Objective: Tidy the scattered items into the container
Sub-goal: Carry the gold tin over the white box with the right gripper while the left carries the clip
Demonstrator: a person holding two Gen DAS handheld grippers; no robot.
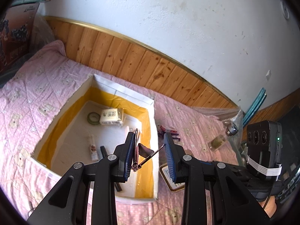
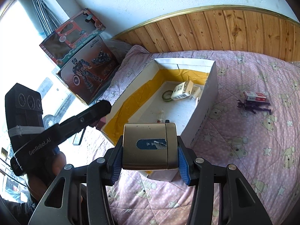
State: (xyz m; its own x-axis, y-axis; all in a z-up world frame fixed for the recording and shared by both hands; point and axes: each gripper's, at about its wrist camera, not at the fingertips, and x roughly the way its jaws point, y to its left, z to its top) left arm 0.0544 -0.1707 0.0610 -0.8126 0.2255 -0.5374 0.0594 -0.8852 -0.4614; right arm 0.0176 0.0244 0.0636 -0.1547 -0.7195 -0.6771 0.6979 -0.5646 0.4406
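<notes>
A white box with yellow lining [image 1: 152,116] [image 2: 210,93] lies open on the pink bedspread. It holds a cream carton [image 1: 111,116] [image 2: 181,91], a green tape roll [image 1: 93,118] [image 2: 166,95] and small items. My left gripper [image 1: 150,146] hangs open over the box's near right corner; a folded dark pair of glasses [image 1: 143,151] sits between its fingers, against the left pad, one arm sticking out to the right. My right gripper [image 2: 149,151] is shut on a grey-gold metal tin [image 2: 149,145] above the box's near end. A purple toy figure [image 2: 253,106] and a red-white packet [image 2: 255,95] lie right of the box.
A small glass bottle [image 1: 217,142] and bubble wrap [image 1: 221,112] lie on the bed to the right in the left wrist view. Toy boxes [image 2: 82,60] stand at the bed's head by a window. A wood-panelled wall [image 1: 140,60] runs behind the bed.
</notes>
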